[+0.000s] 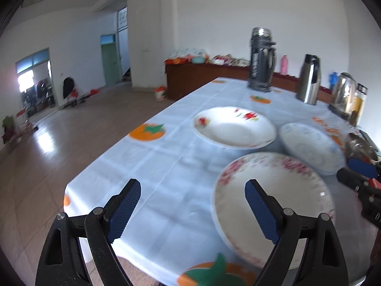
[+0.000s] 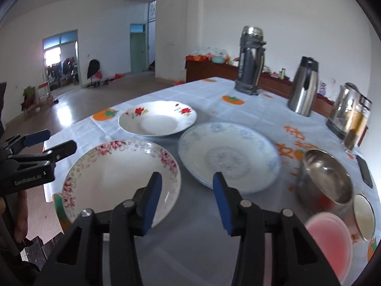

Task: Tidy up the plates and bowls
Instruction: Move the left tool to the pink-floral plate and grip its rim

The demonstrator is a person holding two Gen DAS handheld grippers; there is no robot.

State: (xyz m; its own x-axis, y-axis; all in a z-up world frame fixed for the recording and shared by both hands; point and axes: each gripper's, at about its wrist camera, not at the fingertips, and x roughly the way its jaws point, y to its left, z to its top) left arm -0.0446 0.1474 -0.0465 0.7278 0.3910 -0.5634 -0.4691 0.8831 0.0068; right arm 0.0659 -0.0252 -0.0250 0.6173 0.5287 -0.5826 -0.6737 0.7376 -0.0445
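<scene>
Surface (image 2: pixel 166 250): covered by a pale cloth printed with orange fruit; carries all items below.

Pink-rimmed plate (image 2: pixel 119 178): nearest the front edge, on the left in the right wrist view. It lies below and just left of the right tongs (image 2: pixel 187 202), whose left pad overlaps its near rim in the picture; contact cannot be told. In the left wrist view the same plate (image 1: pixel 273 200) lies under the right pad of the left tongs (image 1: pixel 193 212).

Blue plate (image 2: pixel 228 157): just right of the pink-rimmed plate, ahead of the right tongs and slightly to their right. More rims show beneath it, so it tops a stack.

Red-flower plate (image 2: pixel 157 119): behind the other two, well ahead of both tongs.

Steel bowl (image 2: pixel 323 178): right of the blue plate, tilted.

Pink bowl (image 2: pixel 331 240): at the near right, blurred, with a small white bowl (image 2: pixel 363 214) just beside it.

Dark flask (image 2: pixel 251 62), steel jug (image 2: pixel 304 88), kettle (image 2: pixel 345 109): standing upright along the far right side, well apart from the plates.

Left tongs: jaws spread wide, nothing between them.

Right tongs: jaws parted, narrower than the left, nothing gripped.
</scene>
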